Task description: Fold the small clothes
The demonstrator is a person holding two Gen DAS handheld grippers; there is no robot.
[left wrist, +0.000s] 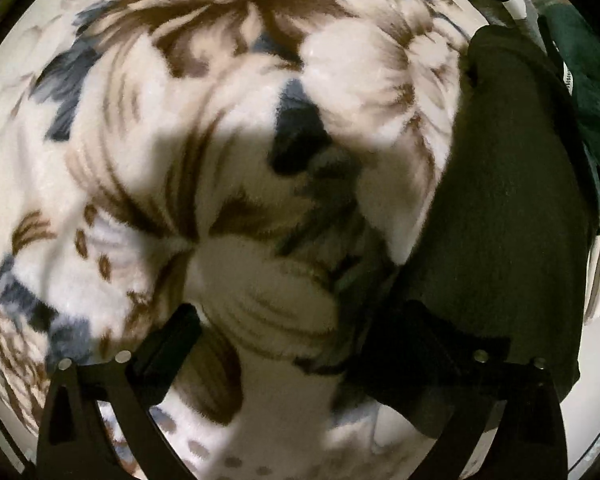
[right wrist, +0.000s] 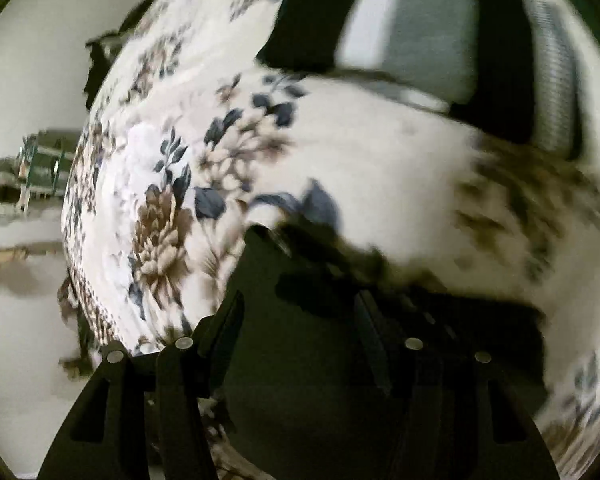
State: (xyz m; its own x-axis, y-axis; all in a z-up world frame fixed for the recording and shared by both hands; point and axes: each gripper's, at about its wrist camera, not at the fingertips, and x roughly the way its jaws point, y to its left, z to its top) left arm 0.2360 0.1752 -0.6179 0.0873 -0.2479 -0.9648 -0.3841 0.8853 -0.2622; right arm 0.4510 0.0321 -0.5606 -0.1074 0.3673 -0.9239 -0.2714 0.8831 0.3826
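A dark olive garment [left wrist: 512,208] lies on a fluffy white blanket with brown and blue flowers [left wrist: 172,152], running down the right side of the left wrist view. My left gripper [left wrist: 296,332] stands wide open just above the blanket; its right finger [left wrist: 428,344] rests over the garment's lower edge, its left finger [left wrist: 168,344] over bare blanket. In the right wrist view the same dark garment [right wrist: 300,360] fills the space between the fingers of my right gripper [right wrist: 300,320], whose jaws stand apart around the cloth. The view is blurred.
The flowered blanket [right wrist: 172,200] covers the surface. A dark green cloth [left wrist: 592,92] lies at the far right of the left wrist view. A metal fitting [right wrist: 24,184] sits on the white surface at the left. A grey ribbed object [right wrist: 552,92] stands behind the blanket.
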